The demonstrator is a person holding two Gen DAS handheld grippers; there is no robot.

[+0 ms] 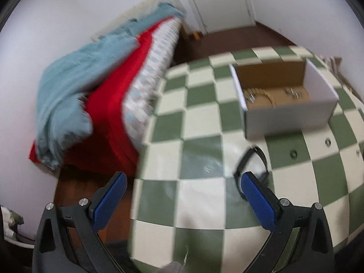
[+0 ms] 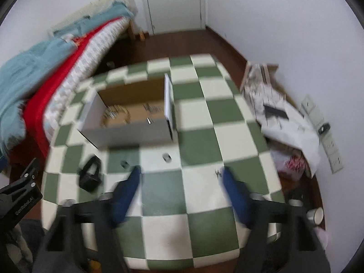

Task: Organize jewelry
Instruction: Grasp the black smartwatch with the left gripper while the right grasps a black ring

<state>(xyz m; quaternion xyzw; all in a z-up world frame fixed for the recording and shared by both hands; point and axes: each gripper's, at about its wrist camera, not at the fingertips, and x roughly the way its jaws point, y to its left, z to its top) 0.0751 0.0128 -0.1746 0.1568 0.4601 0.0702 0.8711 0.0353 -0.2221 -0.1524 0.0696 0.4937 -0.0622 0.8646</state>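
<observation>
A white cardboard box (image 1: 286,116) (image 2: 127,134) stands open on the green-and-cream checkered table (image 1: 200,122) (image 2: 200,141), with jewelry pieces inside (image 1: 257,95) (image 2: 113,112). A black watch (image 1: 252,159) (image 2: 89,176) lies on the table in front of the box. Three small rings (image 2: 167,157) (image 2: 124,164) (image 2: 218,173) lie near it; two show in the left wrist view (image 1: 293,153) (image 1: 328,141). My left gripper (image 1: 182,182) is open and empty, its right finger beside the watch. My right gripper (image 2: 180,175) is open and empty above the table.
A bed (image 1: 95,95) (image 2: 45,75) with red and blue covers stands left of the table. A cluttered stand with papers (image 2: 279,113) is on the right, with a cup (image 2: 315,215) on the floor. A white door (image 2: 175,2) is at the back.
</observation>
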